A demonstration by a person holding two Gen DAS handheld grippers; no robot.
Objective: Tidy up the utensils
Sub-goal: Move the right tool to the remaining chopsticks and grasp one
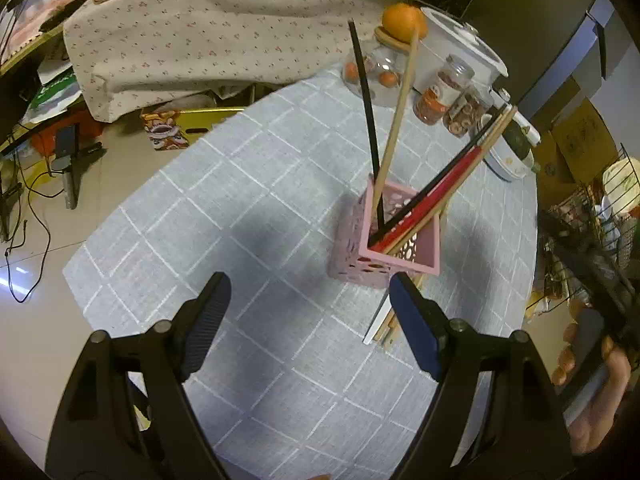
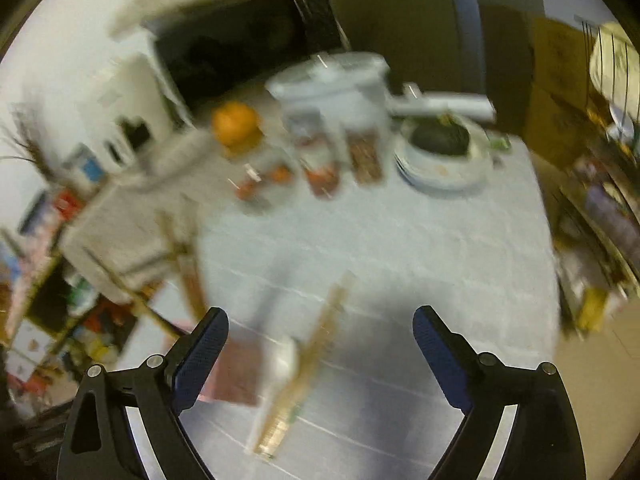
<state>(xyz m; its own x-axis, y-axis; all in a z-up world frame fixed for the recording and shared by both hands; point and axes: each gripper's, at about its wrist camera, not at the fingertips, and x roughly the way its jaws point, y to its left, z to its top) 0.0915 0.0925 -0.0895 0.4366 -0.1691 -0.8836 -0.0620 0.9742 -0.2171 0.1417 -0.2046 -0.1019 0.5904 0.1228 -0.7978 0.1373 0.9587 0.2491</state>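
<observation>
Left gripper (image 1: 308, 292) spread wide, nothing between the pads, hovering above the grey checked tablecloth (image 1: 240, 200). Just beyond its right finger (image 1: 416, 328), a pink perforated square holder (image 1: 396, 240), upright on the cloth. Inside the holder: a black chopstick (image 1: 364, 92) and a pale wooden chopstick (image 1: 400, 104) leaning far and crossing near the rim; a bundle of black, red and wooden sticks (image 1: 448, 184) tilting to the far right corner. On the cloth close against the holder's near side, partly hidden by the right finger, a few loose sticks, one white and others wooden (image 1: 380, 324).

Far side of the table: a clear jar (image 1: 376, 72) with small orange fruits inside and an orange (image 1: 404, 20) resting on its lid; right of that, two more jars (image 1: 452, 96) with reddish and brown contents; behind, a white lidded pot (image 1: 464, 48).

Right gripper (image 2: 320, 332) likewise opened wide and empty. Heavily blurred there: loose wooden and white sticks (image 2: 304, 364) lying on the cloth between the fingers, pink holder (image 2: 236, 376) near the left finger (image 2: 200, 356). Farther right, a stack of white plates (image 2: 440, 172) carrying something dark.
</observation>
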